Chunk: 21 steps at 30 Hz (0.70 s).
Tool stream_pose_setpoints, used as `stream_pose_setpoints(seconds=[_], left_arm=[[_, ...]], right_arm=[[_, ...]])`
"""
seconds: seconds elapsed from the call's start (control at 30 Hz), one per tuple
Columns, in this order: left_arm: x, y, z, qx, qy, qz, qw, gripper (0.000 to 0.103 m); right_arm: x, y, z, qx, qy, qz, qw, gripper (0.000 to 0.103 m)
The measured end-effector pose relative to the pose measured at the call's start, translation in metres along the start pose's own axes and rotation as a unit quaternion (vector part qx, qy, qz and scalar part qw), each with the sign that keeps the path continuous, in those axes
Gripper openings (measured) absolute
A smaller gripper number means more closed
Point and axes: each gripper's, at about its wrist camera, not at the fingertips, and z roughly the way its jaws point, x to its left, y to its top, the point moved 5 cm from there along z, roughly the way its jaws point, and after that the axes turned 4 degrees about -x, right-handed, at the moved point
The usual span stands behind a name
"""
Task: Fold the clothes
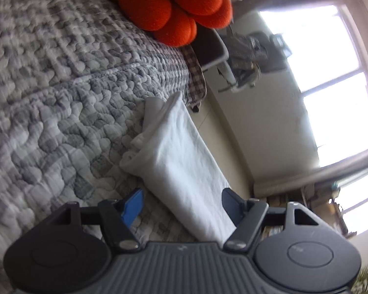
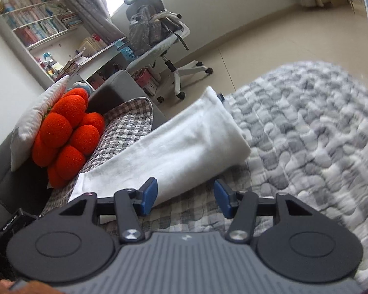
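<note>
A white garment [image 1: 179, 156] lies folded into a long narrow strip on the grey quilted bedspread [image 1: 49, 93]. My left gripper [image 1: 182, 204] is open just above one end of the strip, with its blue pads on either side and nothing held. In the right wrist view the same white garment [image 2: 184, 144] stretches from near the orange cushion to the bed's edge. My right gripper [image 2: 186, 196] is open and empty, low over the quilt beside the garment's near edge; its left pad [image 2: 149, 193] overlaps the cloth.
An orange flower-shaped cushion [image 2: 66, 132] and a white pillow [image 2: 36, 120] sit at the head of the bed on a checked cover [image 2: 125, 127]. Beyond the bed are a tiled floor [image 2: 269, 44], an office chair [image 2: 159, 39], a desk and bookshelves [image 2: 36, 27].
</note>
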Motion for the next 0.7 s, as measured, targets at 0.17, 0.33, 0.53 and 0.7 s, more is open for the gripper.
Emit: stream_pose_setpoints(seconds=[0.17,0.33,0.53,0.7], left_arm=[[0.003,-0.005,0.009,-0.071,0.012,-0.021,0.9972,0.065],[0.006,-0.004,0.014,-0.122,0.024,-0.040,0.9914,0.061],[0.007,-0.005,0.017,-0.164,0.059,-0.046,0.9836,0.047],[0.013,-0.005,0.015,-0.177,0.074,-0.056,0.9799,0.025]], right_arm=[[-0.014,0.000,0.011,-0.020,0.005,0.043,0.999,0.055],[-0.023,0.006,0.015,-0.062,0.012,0.095,0.993,0.055],[-0.027,0.008,0.021,-0.104,-0.019,0.114,0.988,0.039],[-0.030,0.006,0.021,-0.118,-0.032,0.136,0.983,0.022]])
